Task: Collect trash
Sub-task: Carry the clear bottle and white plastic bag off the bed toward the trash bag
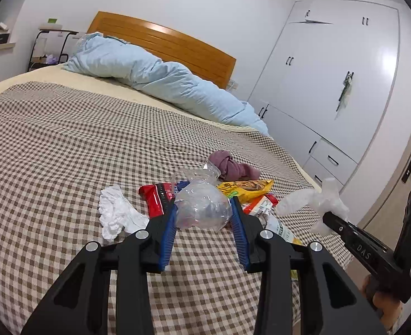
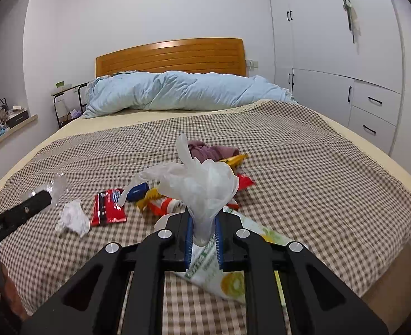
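My left gripper is shut on a crumpled clear plastic bag, held just above the checked bedspread. My right gripper is shut on a translucent white plastic glove; the glove also shows in the left wrist view. On the bed lie a crumpled white tissue, a red snack wrapper, a yellow wrapper, a red-and-white wrapper, a small blue wrapper and a white-green packet under the right gripper.
A purple cloth lies behind the trash. A rolled light-blue duvet lies along the wooden headboard. White wardrobes stand to the right, a black side table to the left. The bed edge runs along the right.
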Action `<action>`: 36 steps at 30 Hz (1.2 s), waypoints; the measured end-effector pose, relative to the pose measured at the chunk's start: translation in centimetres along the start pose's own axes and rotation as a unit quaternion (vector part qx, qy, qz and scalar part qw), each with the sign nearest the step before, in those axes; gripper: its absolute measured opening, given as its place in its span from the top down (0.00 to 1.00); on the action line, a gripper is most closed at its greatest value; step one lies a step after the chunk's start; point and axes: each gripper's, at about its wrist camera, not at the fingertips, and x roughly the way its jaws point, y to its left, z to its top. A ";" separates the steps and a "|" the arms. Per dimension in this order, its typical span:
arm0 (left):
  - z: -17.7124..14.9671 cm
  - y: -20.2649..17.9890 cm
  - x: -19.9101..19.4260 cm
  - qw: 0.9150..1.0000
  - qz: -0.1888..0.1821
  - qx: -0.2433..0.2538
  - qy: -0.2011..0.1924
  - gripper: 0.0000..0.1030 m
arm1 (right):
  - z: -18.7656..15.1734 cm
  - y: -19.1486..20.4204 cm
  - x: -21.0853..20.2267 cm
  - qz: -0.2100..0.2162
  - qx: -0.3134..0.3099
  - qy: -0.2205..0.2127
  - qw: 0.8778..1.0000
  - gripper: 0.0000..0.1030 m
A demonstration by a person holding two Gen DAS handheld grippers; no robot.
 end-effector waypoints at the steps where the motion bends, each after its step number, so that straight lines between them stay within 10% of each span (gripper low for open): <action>1: -0.1 -0.3 -0.3 1.000 -0.002 0.005 -0.001 0.66 | -0.2 -0.1 -0.3 -0.001 0.000 -0.001 1.000 0.87; 36: -7.7 -4.4 -9.4 0.990 -0.092 0.105 0.023 0.66 | -7.9 -2.3 -10.6 -0.025 -0.013 0.014 1.000 0.87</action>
